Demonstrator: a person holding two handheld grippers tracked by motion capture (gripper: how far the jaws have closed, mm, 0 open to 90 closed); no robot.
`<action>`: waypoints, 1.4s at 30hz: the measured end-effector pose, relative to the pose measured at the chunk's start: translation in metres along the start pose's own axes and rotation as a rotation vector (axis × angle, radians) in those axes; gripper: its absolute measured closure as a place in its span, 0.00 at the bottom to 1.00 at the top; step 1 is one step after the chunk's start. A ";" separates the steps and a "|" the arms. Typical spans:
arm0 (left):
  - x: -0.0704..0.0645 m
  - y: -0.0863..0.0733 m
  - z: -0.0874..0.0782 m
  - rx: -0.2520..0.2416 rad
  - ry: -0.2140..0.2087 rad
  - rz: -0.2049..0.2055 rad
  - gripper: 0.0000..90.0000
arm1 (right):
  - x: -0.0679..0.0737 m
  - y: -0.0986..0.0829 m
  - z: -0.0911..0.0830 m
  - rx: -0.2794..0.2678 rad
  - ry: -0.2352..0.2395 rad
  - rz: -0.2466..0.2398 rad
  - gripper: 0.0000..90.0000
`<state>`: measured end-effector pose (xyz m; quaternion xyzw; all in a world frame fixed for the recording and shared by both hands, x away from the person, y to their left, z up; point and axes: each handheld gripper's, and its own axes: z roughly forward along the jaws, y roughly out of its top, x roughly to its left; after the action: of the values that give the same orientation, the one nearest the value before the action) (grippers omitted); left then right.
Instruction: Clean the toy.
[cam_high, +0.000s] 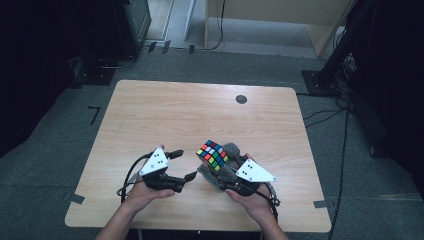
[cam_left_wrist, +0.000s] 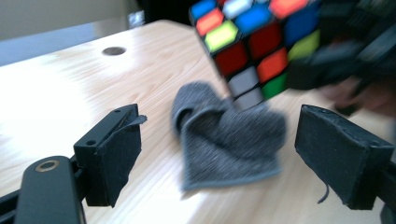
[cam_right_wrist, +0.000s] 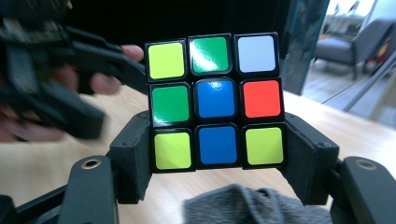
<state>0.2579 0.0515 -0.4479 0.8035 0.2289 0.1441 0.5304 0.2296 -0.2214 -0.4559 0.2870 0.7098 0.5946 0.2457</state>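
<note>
Cube (cam_high: 212, 154) sits clamped in our right tool (cam_high: 223, 170), above the grey cloth (cam_left_wrist: 229, 140). Our left tool (cam_high: 183, 165) hangs spread wide, just left of it.

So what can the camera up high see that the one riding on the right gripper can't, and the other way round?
The high view alone takes in the whole table with its dark round spot, both forearms, and the surrounding floor. The right gripper view alone shows one cube face square-on: blue centre, green, yellow, white and red stickers. Both show the puzzle cube clamped in the right gripper, the grey cloth beneath it, and the open left gripper nearby.
</note>
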 end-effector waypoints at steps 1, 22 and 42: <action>-0.002 -0.002 0.002 0.015 0.015 0.023 0.17 | 0.001 0.002 0.000 0.010 0.014 0.026 0.38; -0.029 -0.010 0.012 -0.008 0.128 0.294 0.17 | 0.010 0.008 0.007 0.126 0.132 0.285 0.38; -0.040 -0.017 0.017 -0.027 0.182 0.404 0.30 | 0.014 0.003 0.018 0.230 0.178 0.406 0.38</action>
<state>0.2278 0.0227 -0.4695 0.8094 0.1085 0.3224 0.4786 0.2319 -0.1987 -0.4562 0.3963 0.7194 0.5700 0.0235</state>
